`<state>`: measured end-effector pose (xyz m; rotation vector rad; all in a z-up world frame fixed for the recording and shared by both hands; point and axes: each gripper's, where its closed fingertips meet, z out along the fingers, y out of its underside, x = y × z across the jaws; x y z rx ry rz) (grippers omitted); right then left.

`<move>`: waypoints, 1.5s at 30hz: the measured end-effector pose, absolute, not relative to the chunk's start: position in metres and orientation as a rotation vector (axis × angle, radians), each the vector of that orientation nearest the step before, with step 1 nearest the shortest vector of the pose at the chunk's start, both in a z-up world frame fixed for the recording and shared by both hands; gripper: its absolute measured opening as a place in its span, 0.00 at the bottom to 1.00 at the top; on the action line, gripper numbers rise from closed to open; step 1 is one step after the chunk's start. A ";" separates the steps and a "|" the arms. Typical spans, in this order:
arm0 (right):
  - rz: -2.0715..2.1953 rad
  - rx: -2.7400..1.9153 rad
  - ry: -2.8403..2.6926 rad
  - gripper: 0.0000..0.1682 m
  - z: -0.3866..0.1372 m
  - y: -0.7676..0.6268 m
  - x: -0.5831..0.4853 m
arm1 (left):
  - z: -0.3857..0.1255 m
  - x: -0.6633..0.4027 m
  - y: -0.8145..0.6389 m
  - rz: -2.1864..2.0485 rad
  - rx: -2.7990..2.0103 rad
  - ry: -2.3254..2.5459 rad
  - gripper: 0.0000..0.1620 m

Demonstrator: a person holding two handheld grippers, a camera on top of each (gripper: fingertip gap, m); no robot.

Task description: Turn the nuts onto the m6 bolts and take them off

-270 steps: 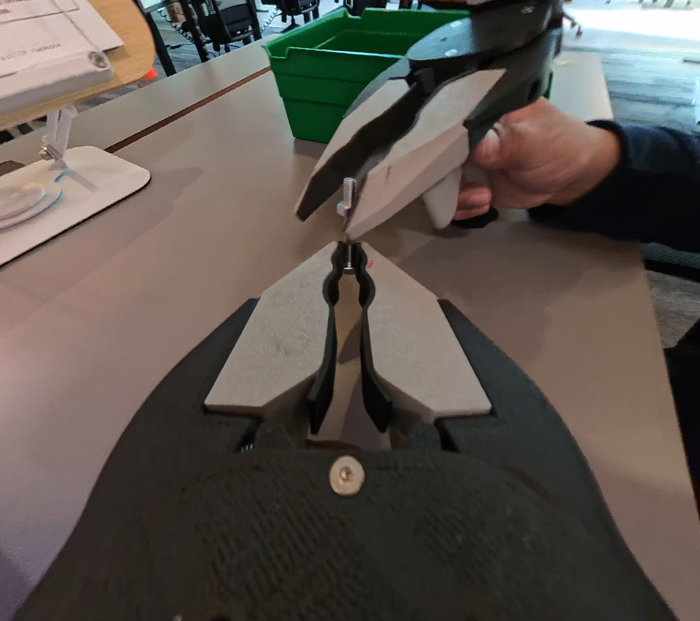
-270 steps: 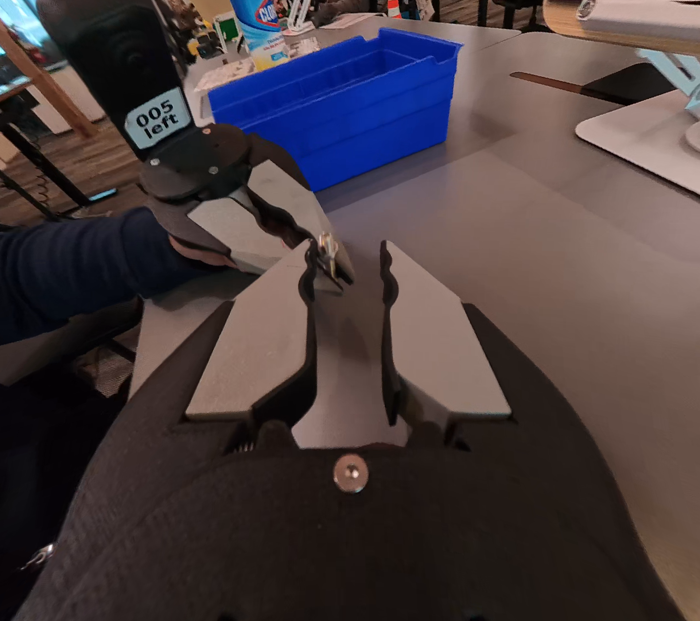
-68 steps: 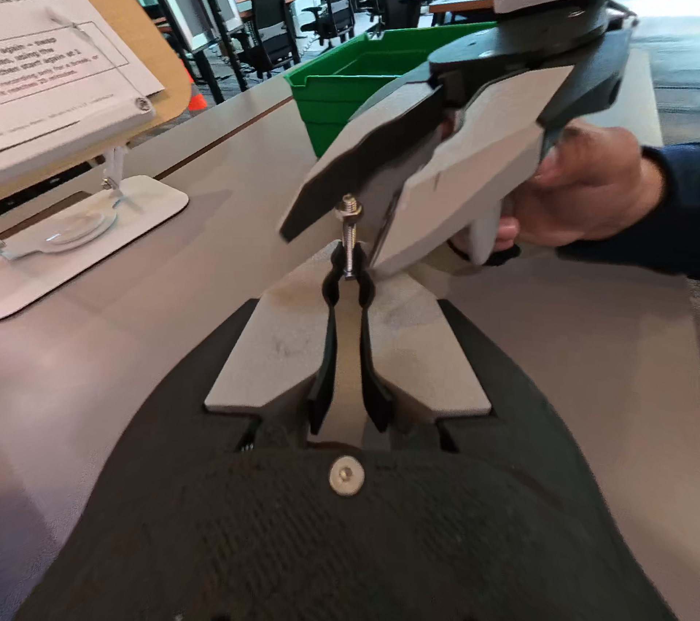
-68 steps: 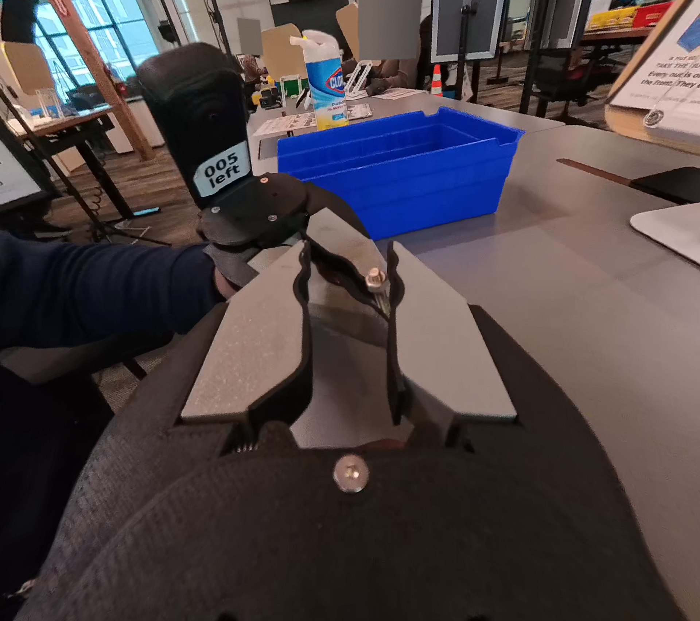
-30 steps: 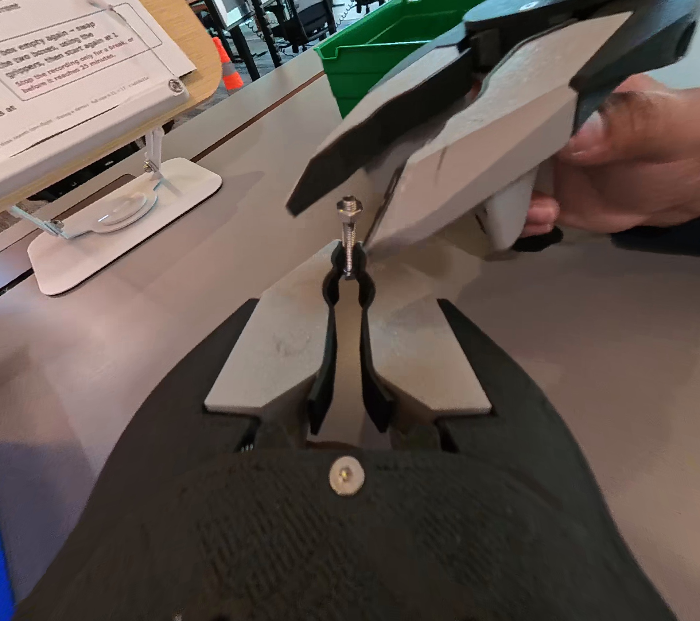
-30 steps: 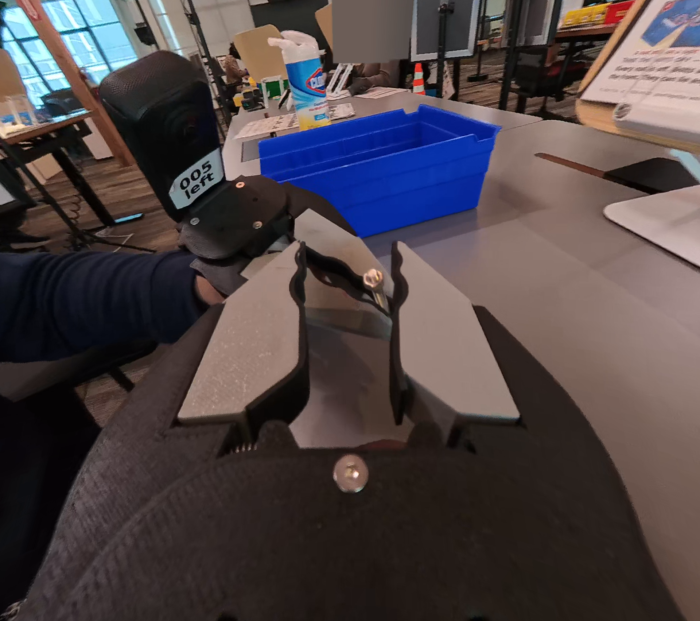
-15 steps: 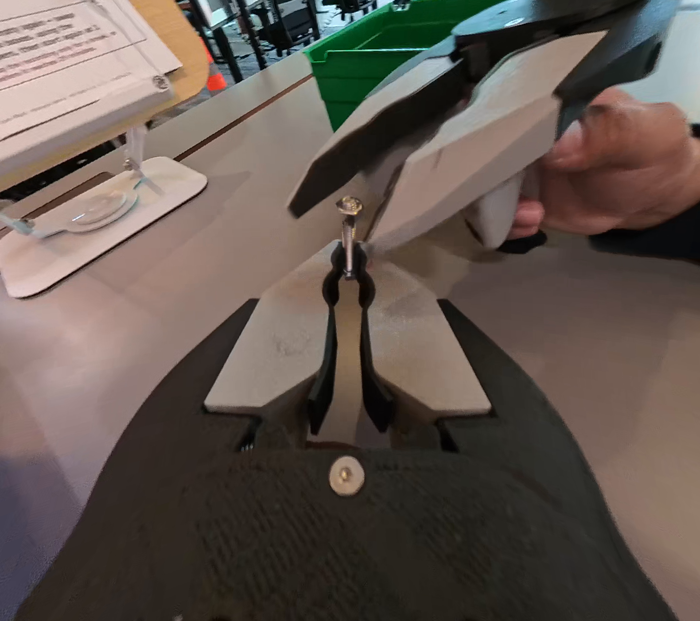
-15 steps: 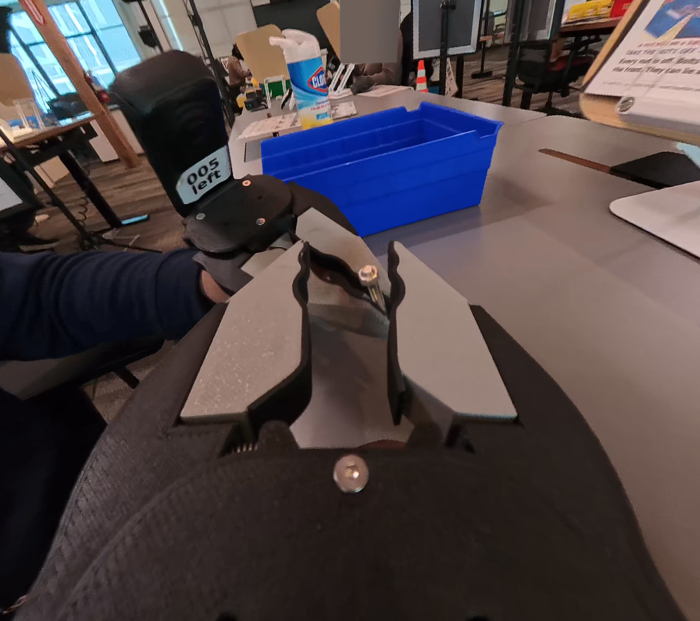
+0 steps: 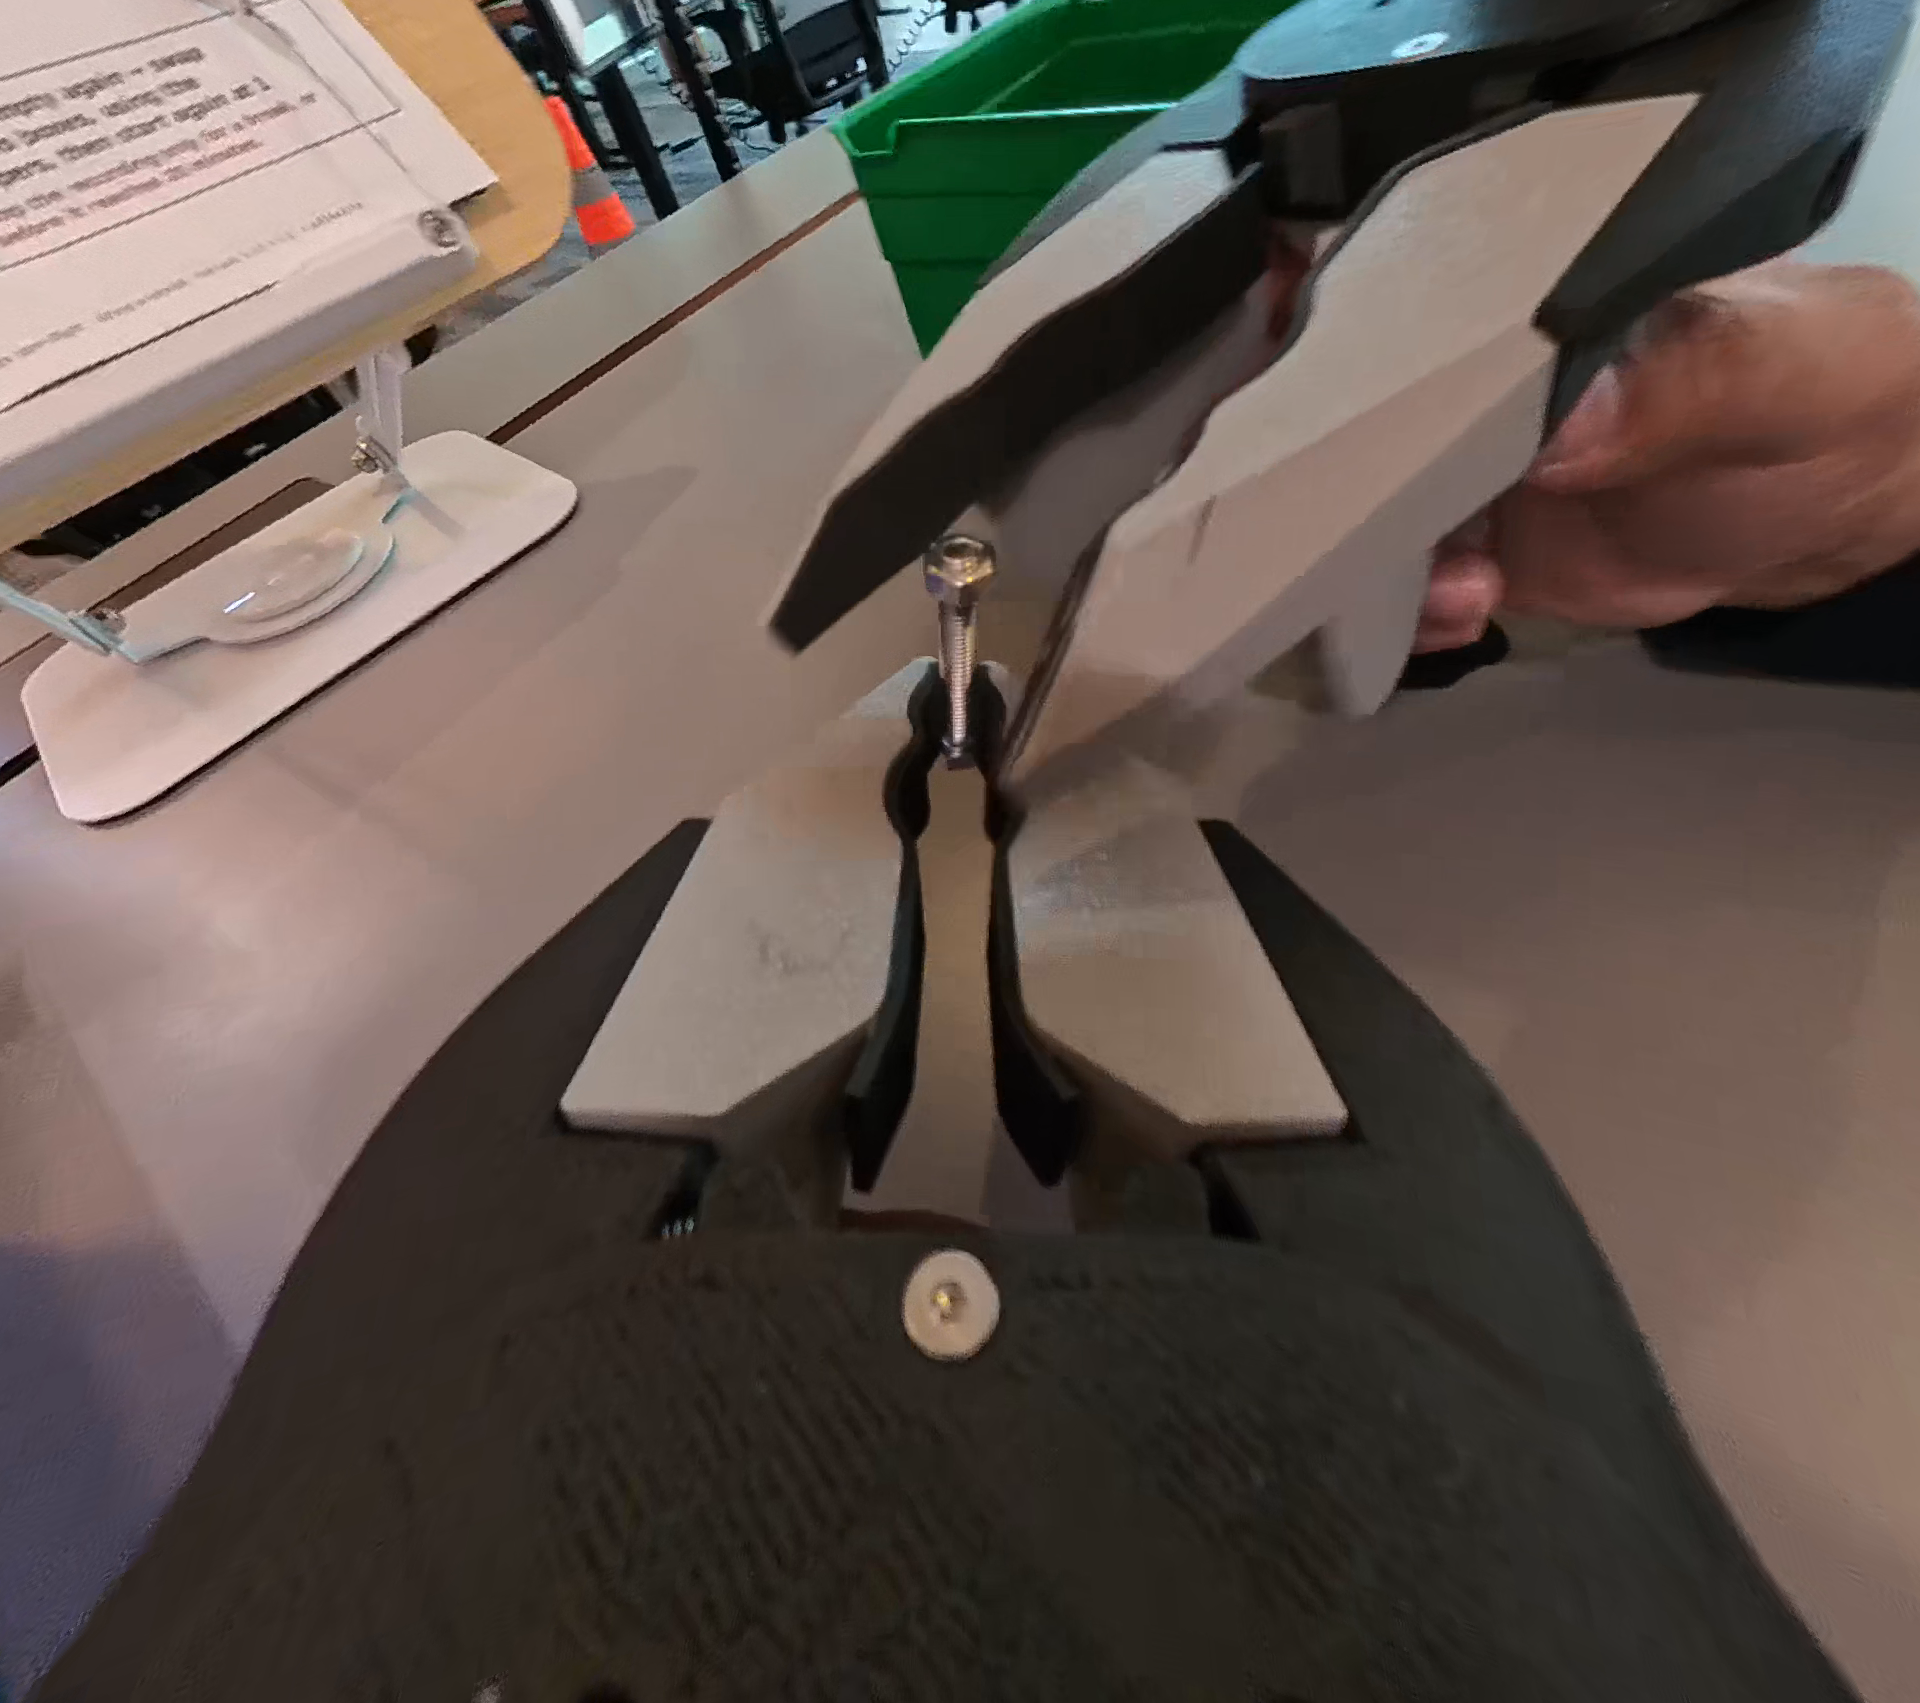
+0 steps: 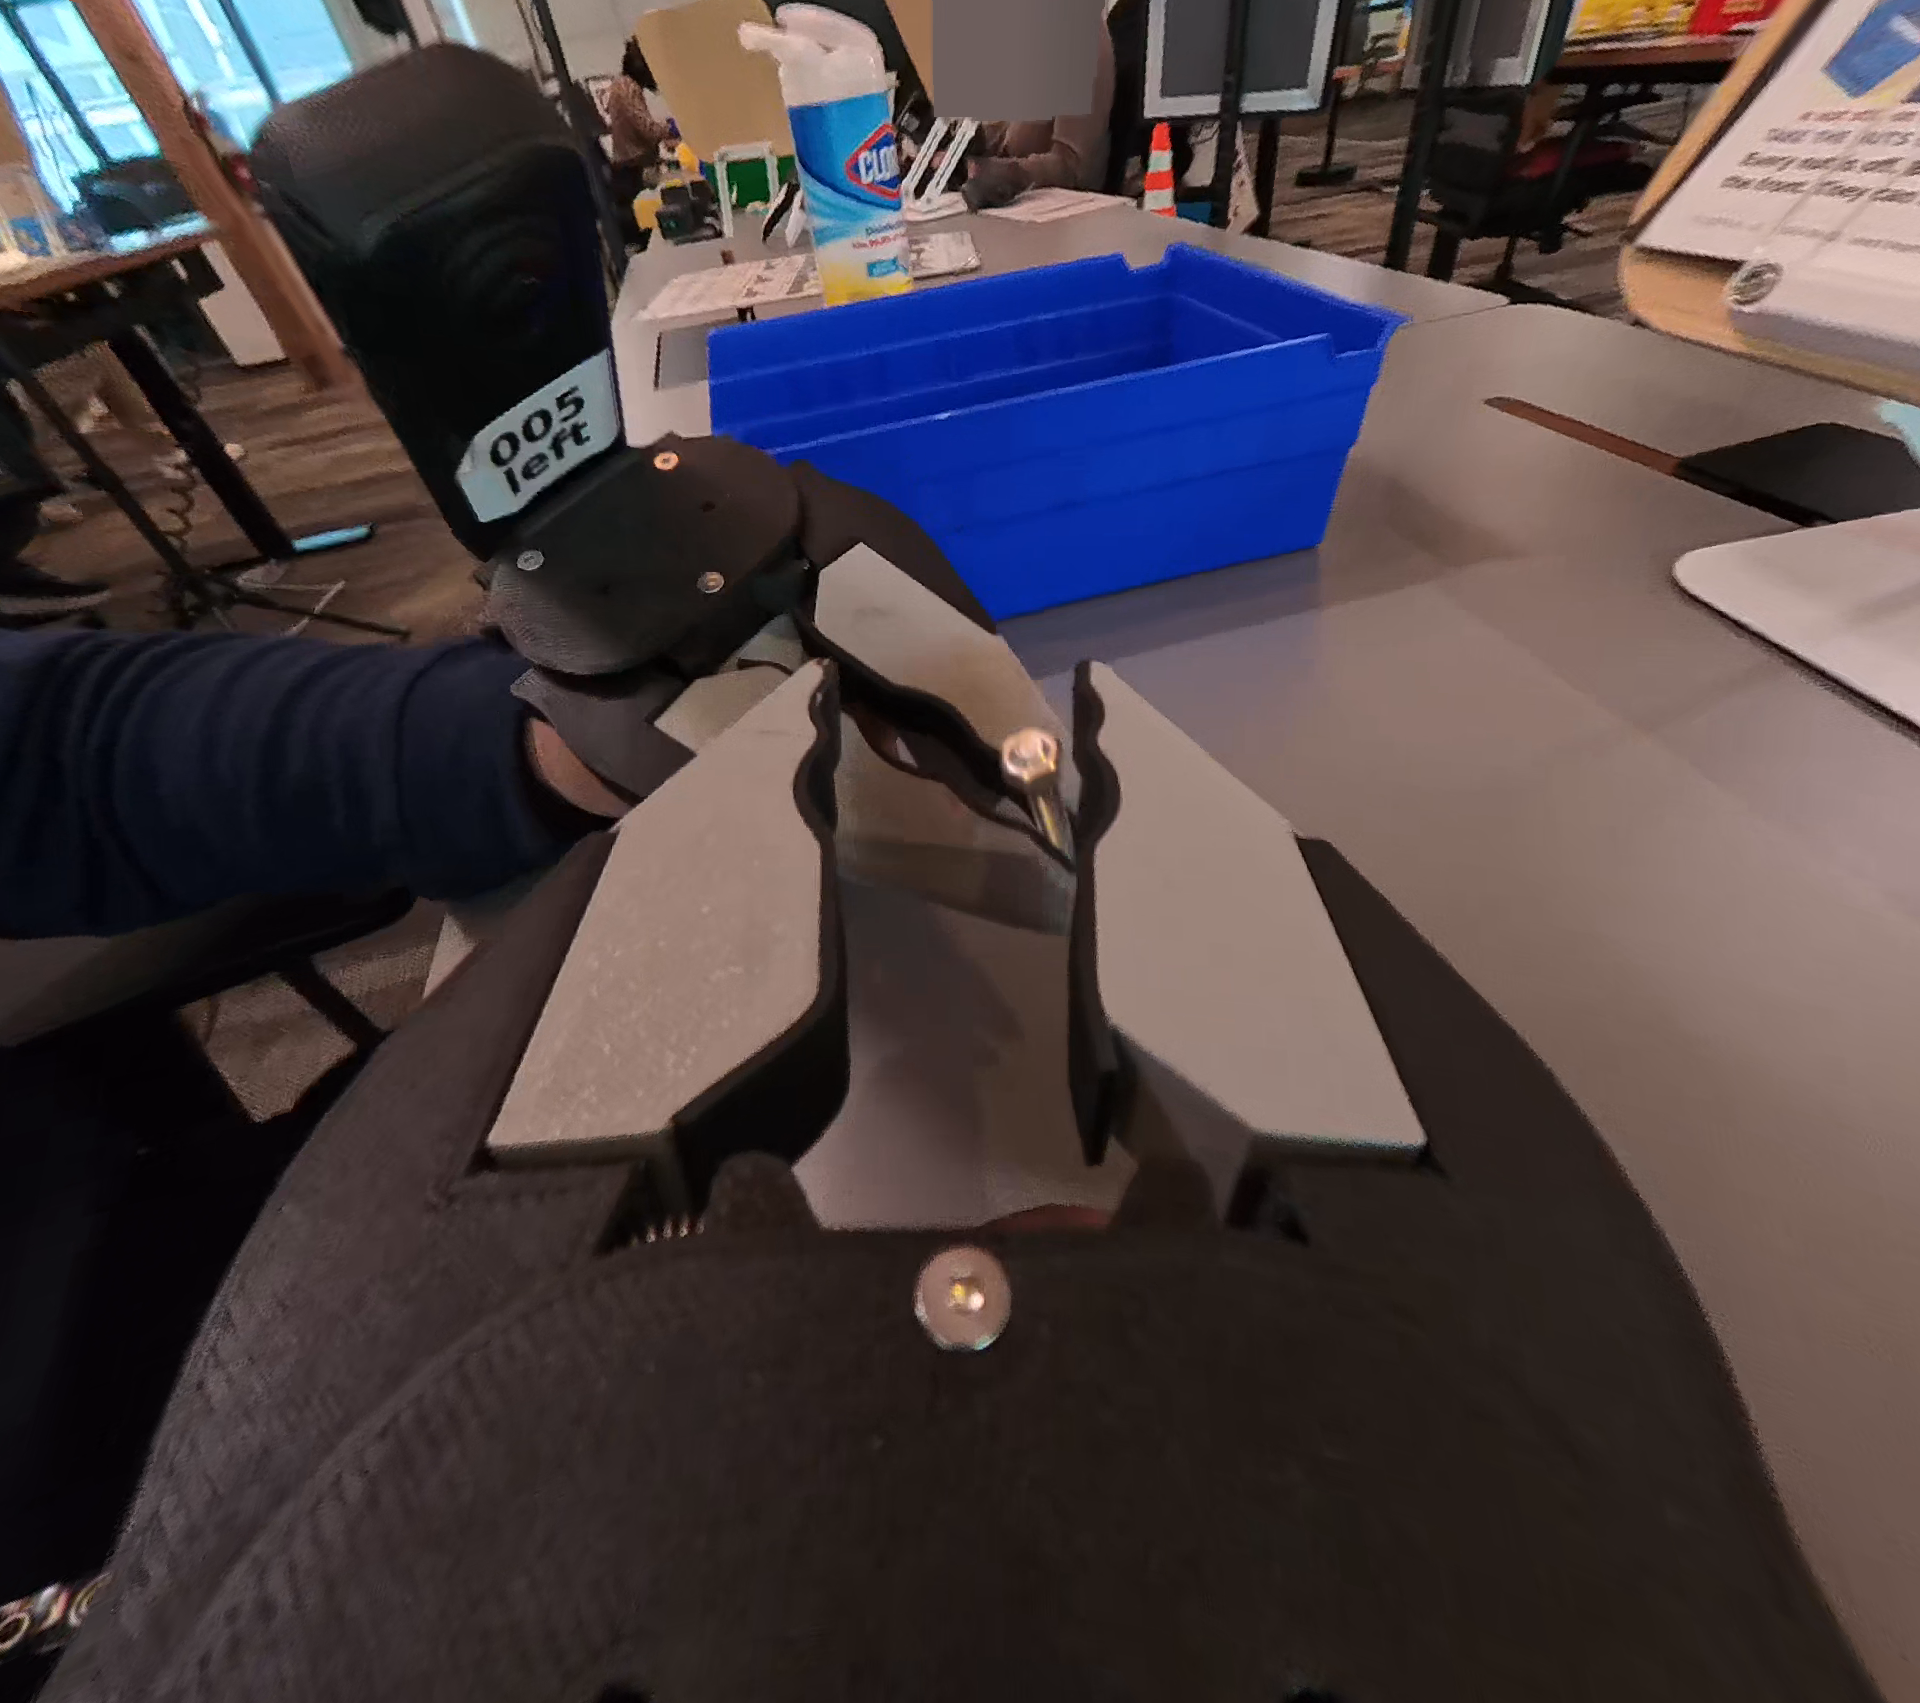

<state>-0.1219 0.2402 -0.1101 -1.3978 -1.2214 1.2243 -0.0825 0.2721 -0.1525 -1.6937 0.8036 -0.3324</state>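
My left gripper (image 9: pixel 956 723) is shut on the lower end of a small silver bolt (image 9: pixel 957 656) and holds it upright above the grey table (image 9: pixel 468 822). A hex nut or head (image 9: pixel 958 564) sits at the bolt's top; I cannot tell which. My right gripper (image 10: pixel 951 718) is open and comes in from the upper right, one finger on each side of the bolt's top (image 10: pixel 1029 758). The bolt lies close to its right finger (image 10: pixel 1164 905), but touch is unclear. In the left wrist view the right gripper (image 9: pixel 909 687) slants down over the bolt.
A green bin (image 9: pixel 1039 95) stands behind the right gripper. A blue bin (image 10: pixel 1039 448) stands behind the left gripper (image 10: pixel 644 552). A paper stand (image 9: pixel 208 178) with a white base (image 9: pixel 312 583) is at the table's far side. A wipes canister (image 10: pixel 847 178) stands behind the blue bin. The grippers' ends are close to 6 centimeters from one another.
Both hands have swayed slightly. The left gripper still holds the bolt and the right gripper stays open around its top.
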 end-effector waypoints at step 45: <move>1.171 -1.372 -1.245 0.21 -0.112 0.239 -0.121 | -0.158 -0.083 0.272 -0.308 -1.714 0.827 0.02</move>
